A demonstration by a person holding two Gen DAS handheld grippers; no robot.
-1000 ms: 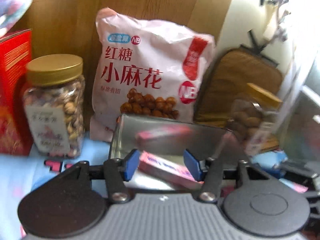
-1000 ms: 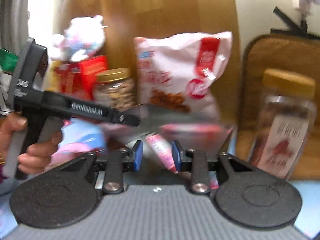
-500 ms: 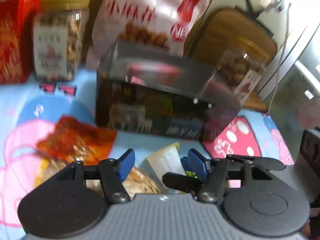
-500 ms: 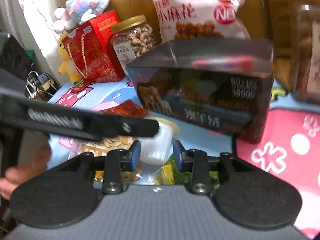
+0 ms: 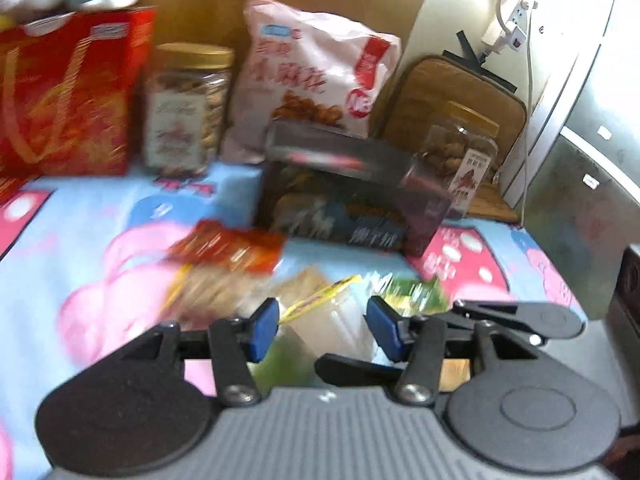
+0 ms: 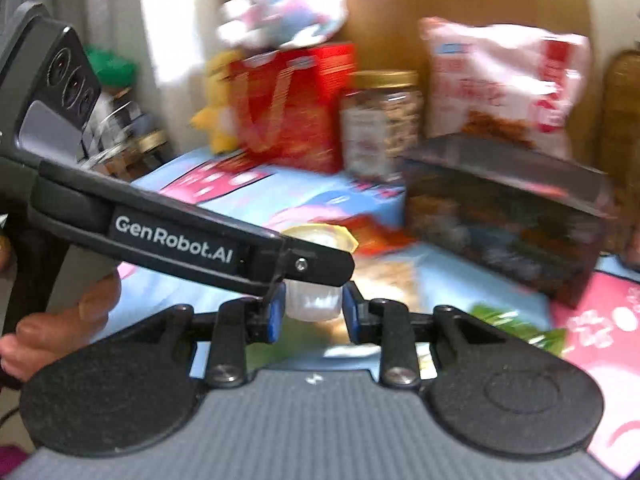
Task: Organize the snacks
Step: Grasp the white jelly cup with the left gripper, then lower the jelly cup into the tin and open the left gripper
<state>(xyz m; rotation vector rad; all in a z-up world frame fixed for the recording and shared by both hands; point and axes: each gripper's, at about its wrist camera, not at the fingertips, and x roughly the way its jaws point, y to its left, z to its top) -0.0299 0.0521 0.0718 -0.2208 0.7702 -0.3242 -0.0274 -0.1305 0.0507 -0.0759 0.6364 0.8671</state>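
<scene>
My right gripper (image 6: 313, 308) is shut on a white jelly cup (image 6: 314, 300) with a yellow-rimmed lid, held above the cloth. The same jelly cup (image 5: 328, 320) sits between my left gripper's open fingers; my left gripper (image 5: 322, 330) does not squeeze it. Loose snack packets lie just ahead: a red-orange packet (image 5: 228, 246), a clear nut packet (image 5: 216, 288) and a green packet (image 5: 412, 290). A dark open tin box (image 5: 352, 192) stands behind them, with a pink bar inside.
At the back stand a red gift box (image 5: 64, 96), a gold-lidded nut jar (image 5: 188, 108), a big pink snack bag (image 5: 316, 76) and a second jar (image 5: 464, 156). A plush toy (image 6: 280, 12) tops the red box. The left gripper's body (image 6: 160, 236) crosses my right view.
Both grippers pulled back and down from the tin box to the loose packets. My right gripper closed on the jelly cup and lifted it; the left stayed open around it.
</scene>
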